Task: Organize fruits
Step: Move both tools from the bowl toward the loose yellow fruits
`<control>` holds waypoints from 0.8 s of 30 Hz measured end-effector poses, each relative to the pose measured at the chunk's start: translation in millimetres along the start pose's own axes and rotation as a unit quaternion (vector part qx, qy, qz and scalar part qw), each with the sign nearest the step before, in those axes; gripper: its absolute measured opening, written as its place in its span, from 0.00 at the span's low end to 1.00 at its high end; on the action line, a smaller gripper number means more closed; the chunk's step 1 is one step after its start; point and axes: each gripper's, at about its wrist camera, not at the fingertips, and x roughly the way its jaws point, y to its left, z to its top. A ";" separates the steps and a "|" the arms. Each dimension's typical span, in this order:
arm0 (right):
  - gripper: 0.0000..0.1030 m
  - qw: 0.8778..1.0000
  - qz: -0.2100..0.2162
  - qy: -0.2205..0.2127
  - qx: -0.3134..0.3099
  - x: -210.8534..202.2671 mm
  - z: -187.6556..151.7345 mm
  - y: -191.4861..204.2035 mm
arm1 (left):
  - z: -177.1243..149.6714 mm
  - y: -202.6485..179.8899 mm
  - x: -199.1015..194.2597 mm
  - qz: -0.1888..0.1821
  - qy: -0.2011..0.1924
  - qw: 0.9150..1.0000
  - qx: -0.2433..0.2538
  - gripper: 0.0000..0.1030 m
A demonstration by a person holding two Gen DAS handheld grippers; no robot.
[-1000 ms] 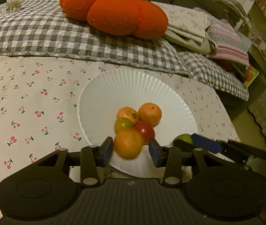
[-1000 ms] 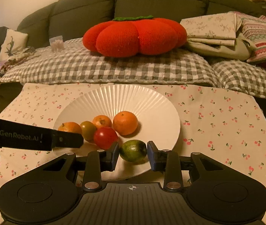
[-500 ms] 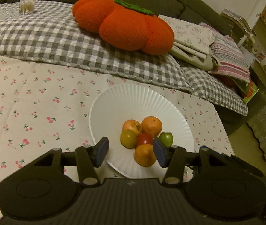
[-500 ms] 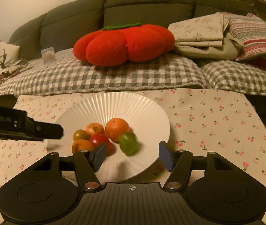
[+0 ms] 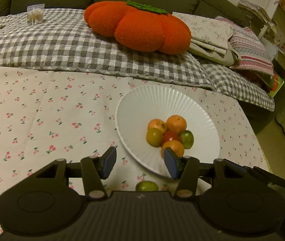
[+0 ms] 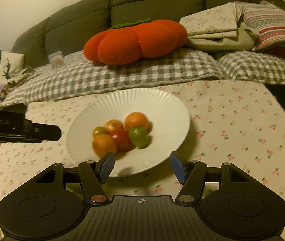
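Note:
A white ribbed plate (image 5: 142, 100) (image 6: 162, 104) on the cherry-print tablecloth holds several small fruits: oranges (image 5: 176, 123) (image 6: 136, 120), a red one (image 5: 170, 136) (image 6: 121, 138), a yellow-green one (image 5: 154, 137) and a green one (image 5: 186, 138) (image 6: 138, 136). Another green fruit (image 5: 146, 186) lies on the cloth just in front of my left gripper's body. My left gripper (image 5: 140, 163) is open and empty at the plate's near edge. My right gripper (image 6: 142, 166) is open and empty, hovering over the plate's near rim.
The left gripper's side (image 6: 22, 130) shows left of the plate in the right wrist view. Behind the table a sofa holds a checked blanket (image 5: 62, 46), an orange pumpkin cushion (image 5: 138, 26) (image 6: 134, 40) and folded cloths (image 5: 212, 34).
Both grippers opened, let go of their fruits onto the plate and pulled back and up. The orange and the green fruit now rest with the others.

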 end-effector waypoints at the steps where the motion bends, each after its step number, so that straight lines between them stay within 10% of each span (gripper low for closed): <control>1: 0.60 1.000 0.004 0.002 -0.001 -0.8 -1.9 2.6 | -1.7 1.8 -1.4 0.003 0.003 1.000 0.002 0.50; 24: 0.60 0.994 0.081 0.047 -0.052 -13.7 -28.5 41.7 | -51.9 35.4 -37.2 0.010 0.037 0.999 0.021 0.50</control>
